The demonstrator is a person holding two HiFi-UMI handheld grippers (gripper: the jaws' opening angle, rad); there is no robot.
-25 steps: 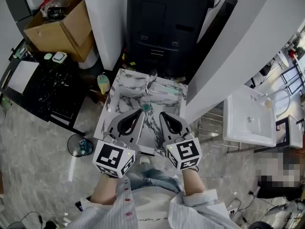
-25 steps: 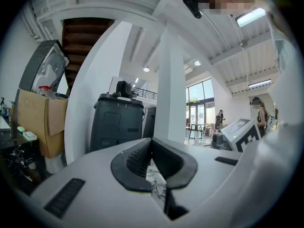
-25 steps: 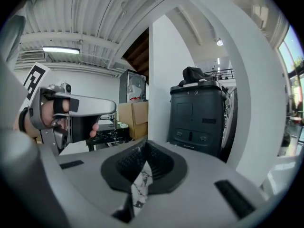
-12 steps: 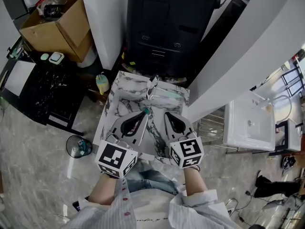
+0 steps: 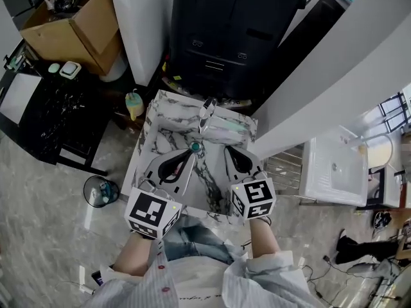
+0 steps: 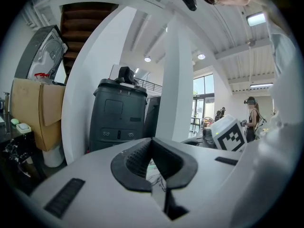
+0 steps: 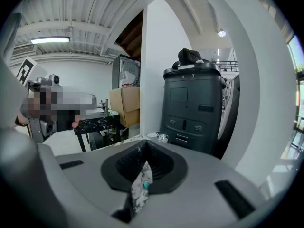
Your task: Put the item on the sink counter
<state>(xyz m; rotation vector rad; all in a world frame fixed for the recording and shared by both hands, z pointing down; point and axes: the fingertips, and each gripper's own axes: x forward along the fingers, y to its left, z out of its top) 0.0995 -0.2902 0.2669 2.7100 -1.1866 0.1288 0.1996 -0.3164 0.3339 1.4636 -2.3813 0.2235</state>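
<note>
writing is scarce: a pale 8 sits near the top of the big dark bin (image 6: pixel 118 115), which stands behind the sink counter (image 5: pixel 153 117). the gripper cubes (image 5: pixel 151 212) show black and white squares. left gripper (image 5: pixel 191 153) is clenched with nothing in it, its tip just beside the green drain plug (image 5: pixel 195 147). right gripper (image 5: pixel 227 153) is clenched and bare too, over the marble. a pale green long thing (image 5: pixel 226 124) lies at the back of the counter, right of the tap (image 5: pixel 207 110); i cannot tell what it is. the cubes hide the counter's near edge. the cardboard box (image 5: pixel 70 31) is cut off at the top. a white wall (image 5: pixel 308 88) hugs the counter's right side; open floor (image 5: pixel 51 204) lies to its left.
</note>
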